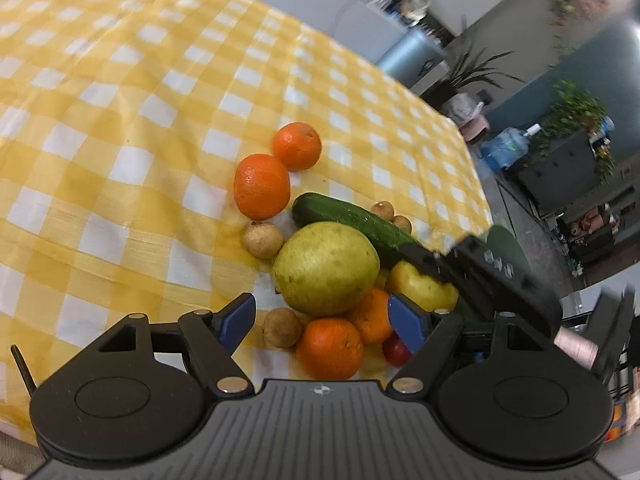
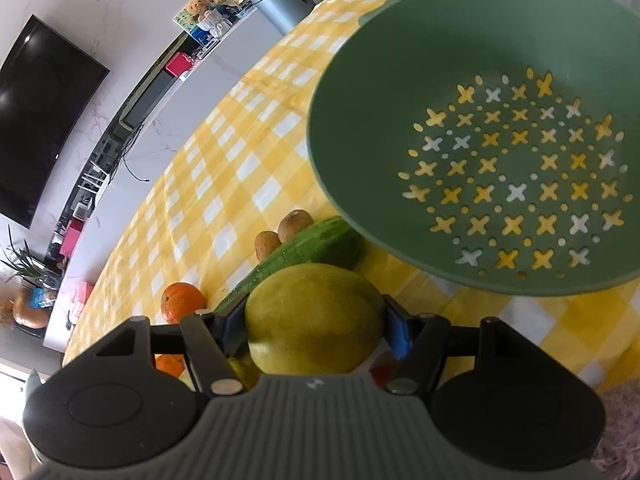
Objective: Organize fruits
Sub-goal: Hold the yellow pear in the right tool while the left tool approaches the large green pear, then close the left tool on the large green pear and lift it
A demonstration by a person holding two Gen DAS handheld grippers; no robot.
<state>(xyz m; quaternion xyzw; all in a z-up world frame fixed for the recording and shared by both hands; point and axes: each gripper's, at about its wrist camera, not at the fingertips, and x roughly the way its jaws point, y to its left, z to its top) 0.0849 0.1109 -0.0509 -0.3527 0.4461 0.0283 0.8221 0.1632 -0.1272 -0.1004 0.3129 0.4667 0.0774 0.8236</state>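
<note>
A pile of fruit lies on the yellow checked tablecloth (image 1: 120, 120). It holds two oranges (image 1: 262, 186), a cucumber (image 1: 352, 224), a big yellow-green fruit (image 1: 326, 268), small brown fruits (image 1: 262, 240) and a red one (image 1: 396, 350). My left gripper (image 1: 324, 322) hovers open over the near side of the pile, with an orange (image 1: 330, 348) below its spread pads. My right gripper (image 2: 316, 326) is shut on a yellow-green fruit (image 2: 314, 320), one pad on each side. In the left wrist view it reaches in from the right (image 1: 428, 266). A green colander (image 2: 400, 60) fills the upper right, empty.
The table's far edge (image 1: 472, 160) runs close behind the pile, with a grey-blue bin (image 1: 408, 56) and potted plants beyond it. A long low cabinet and a dark screen (image 2: 40, 120) line the wall past the other side of the table.
</note>
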